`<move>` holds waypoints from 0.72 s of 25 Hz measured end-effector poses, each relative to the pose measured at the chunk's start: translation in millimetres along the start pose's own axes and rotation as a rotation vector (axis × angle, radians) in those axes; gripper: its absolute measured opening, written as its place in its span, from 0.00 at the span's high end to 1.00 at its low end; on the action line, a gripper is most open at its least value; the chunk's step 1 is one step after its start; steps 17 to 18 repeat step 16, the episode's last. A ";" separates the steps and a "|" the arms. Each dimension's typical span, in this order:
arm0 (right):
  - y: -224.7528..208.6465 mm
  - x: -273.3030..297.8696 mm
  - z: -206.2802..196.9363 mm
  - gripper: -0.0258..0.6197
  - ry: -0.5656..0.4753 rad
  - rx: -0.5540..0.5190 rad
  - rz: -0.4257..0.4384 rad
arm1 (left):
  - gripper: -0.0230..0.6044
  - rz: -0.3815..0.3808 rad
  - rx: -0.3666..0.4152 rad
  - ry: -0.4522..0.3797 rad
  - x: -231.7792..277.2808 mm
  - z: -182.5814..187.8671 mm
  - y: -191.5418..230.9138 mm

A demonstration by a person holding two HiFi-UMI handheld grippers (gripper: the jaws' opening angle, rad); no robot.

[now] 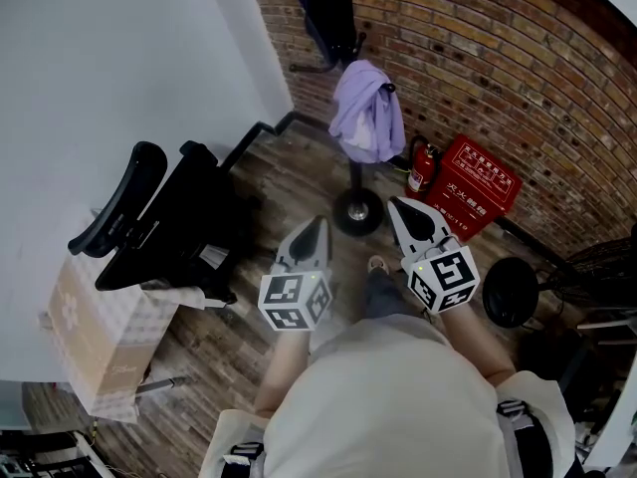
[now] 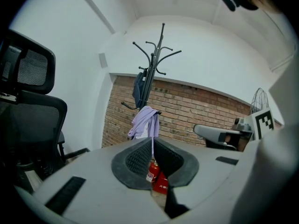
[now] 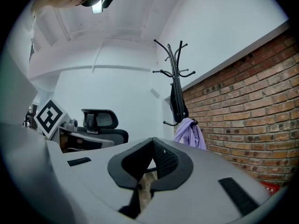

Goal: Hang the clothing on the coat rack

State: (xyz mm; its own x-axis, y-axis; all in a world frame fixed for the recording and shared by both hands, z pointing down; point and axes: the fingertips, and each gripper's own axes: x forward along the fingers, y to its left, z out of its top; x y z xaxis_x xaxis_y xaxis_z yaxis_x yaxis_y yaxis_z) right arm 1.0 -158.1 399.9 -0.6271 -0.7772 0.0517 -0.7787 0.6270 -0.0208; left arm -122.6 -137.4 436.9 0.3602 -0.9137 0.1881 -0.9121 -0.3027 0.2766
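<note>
Held left hand-held gripper (image 1: 315, 229) clenched on nothing, jaws pressed together, low in front of the body above the wooden floor (image 1: 289, 167). Held right hand-held gripper (image 1: 403, 212) just beside it, likewise clenched and empty. Found the purple clothing (image 1: 366, 113) already draped over a lower hook of the coat rack (image 1: 354, 175), ahead of both tips and well apart from them, touching neither. Saw it in the left gripper view straight beyond the closed jaws, hanging against the brick wall (image 1: 478, 58); saw it in the right gripper view off to the right of the jaws. Noted a dark garment (image 1: 328, 3) higher on the same rack, a red fire extinguisher (image 1: 422, 167) and a red box (image 1: 478, 182) near the rack's base, and a black office chair (image 1: 169, 222) off to the left.
</note>
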 end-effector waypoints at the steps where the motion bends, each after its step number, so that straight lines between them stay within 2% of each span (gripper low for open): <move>1: -0.1 0.1 -0.6 0.96 0.000 0.003 0.002 | 0.94 0.000 0.000 0.001 0.4 -0.2 -0.1; 18: -2.1 4.0 -4.4 0.96 -0.002 0.026 0.007 | 0.94 0.000 -0.006 0.010 5.2 -3.8 0.1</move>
